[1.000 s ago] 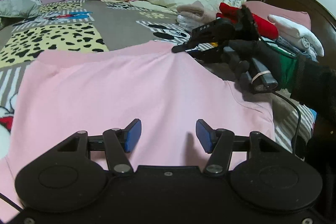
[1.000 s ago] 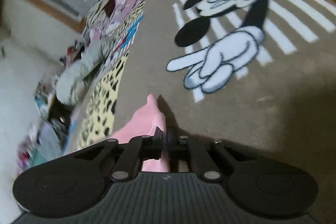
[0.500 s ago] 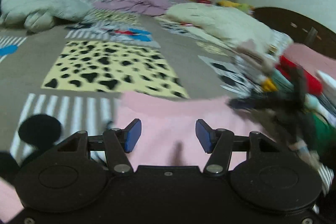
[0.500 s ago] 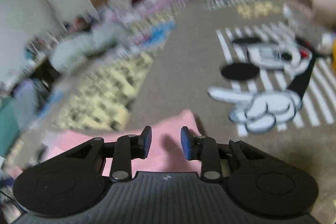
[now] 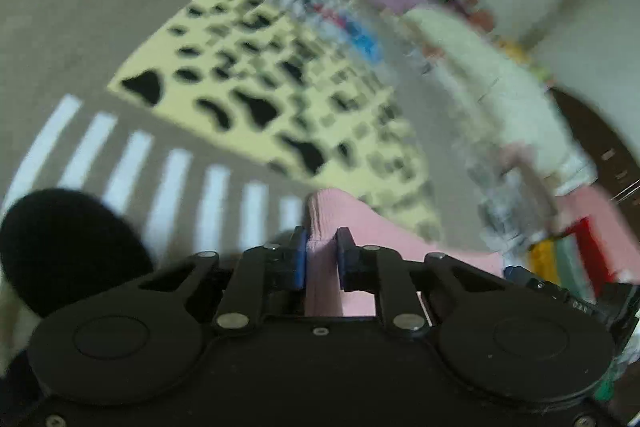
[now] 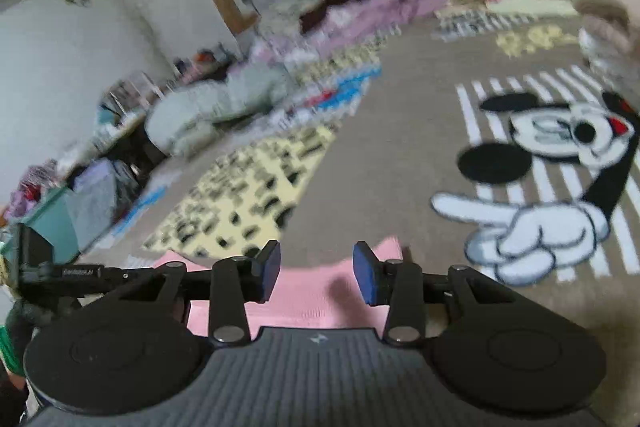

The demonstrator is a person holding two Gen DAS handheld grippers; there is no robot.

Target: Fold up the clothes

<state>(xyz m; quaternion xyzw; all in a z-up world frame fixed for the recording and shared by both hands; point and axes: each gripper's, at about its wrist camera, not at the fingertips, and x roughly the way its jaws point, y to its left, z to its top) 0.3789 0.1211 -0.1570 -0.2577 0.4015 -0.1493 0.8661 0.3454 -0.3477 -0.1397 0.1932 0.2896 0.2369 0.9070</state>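
A pink garment [image 5: 352, 227] lies on the bed, and one corner of it sticks up between my left gripper's [image 5: 322, 255] blue pads. Those jaws are closing and the pads pinch the fabric. In the right wrist view the same pink garment [image 6: 316, 291] lies flat under my right gripper [image 6: 318, 273]. Its jaws are opening, with a wide gap and nothing held between them. The left gripper's black body [image 6: 60, 271] shows at the left edge of that view. A piece of the right gripper [image 5: 560, 291] appears low on the right in the left wrist view.
The grey bedspread [image 6: 392, 155] carries a yellow leopard-spot patch [image 5: 256, 87] and a cartoon mouse print [image 6: 560, 155]. Loose clothes [image 6: 216, 107] pile along the far side. Folded clothes [image 5: 580, 247] are stacked by the dark headboard [image 5: 600, 139].
My left gripper swept left across the garment to its corner and closed on it. My right gripper let go of the pink corner, opened and rolled level.
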